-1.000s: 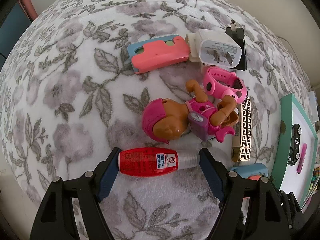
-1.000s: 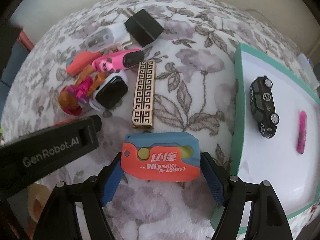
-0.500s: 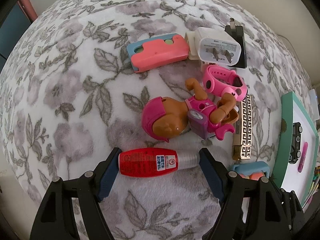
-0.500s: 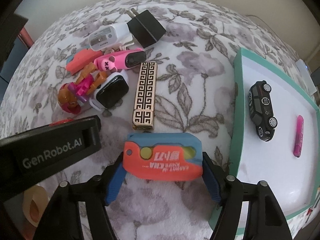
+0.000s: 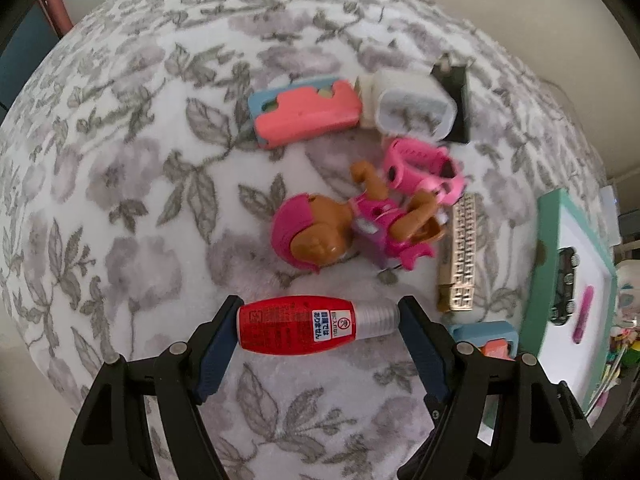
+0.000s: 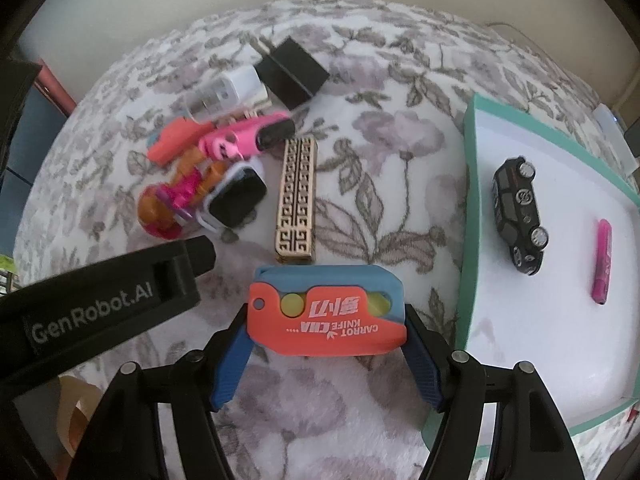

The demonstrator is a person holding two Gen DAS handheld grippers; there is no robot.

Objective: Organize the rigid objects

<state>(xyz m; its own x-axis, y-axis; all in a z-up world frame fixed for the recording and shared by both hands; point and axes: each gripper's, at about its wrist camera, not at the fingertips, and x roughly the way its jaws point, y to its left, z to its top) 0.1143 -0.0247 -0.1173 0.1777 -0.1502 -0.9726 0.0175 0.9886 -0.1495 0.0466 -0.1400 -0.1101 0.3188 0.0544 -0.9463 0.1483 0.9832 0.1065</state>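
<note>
The left gripper (image 5: pixel 318 326) clamps the light, slippery red bottle (image 5: pixel 296 326) end to end, probably insecurely, while the right gripper (image 6: pixel 326 320) is shut on the stiff carrot knife toy (image 6: pixel 326 310) at its short ends.

Fuzzy cloth cover (image 5: pixel 120 168) — glossy plastic bottle (image 5: pixel 296 326)

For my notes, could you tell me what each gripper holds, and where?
Left gripper: red bottle, gripped end to end. Right gripper: orange toy knife, by its two short ends.

Blanket (image 5: pixel 120 168) white, grey floral pattern. Bottle (image 5: pixel 296 326) red, clear cap. Toy knife (image 6: pixel 326 310) orange on blue. Tray (image 6: pixel 474 184) teal rim, white inside. Toy car (image 6: pixel 518 214) black. Lighter (image 6: pixel 296 204) gold, black key pattern.
</note>
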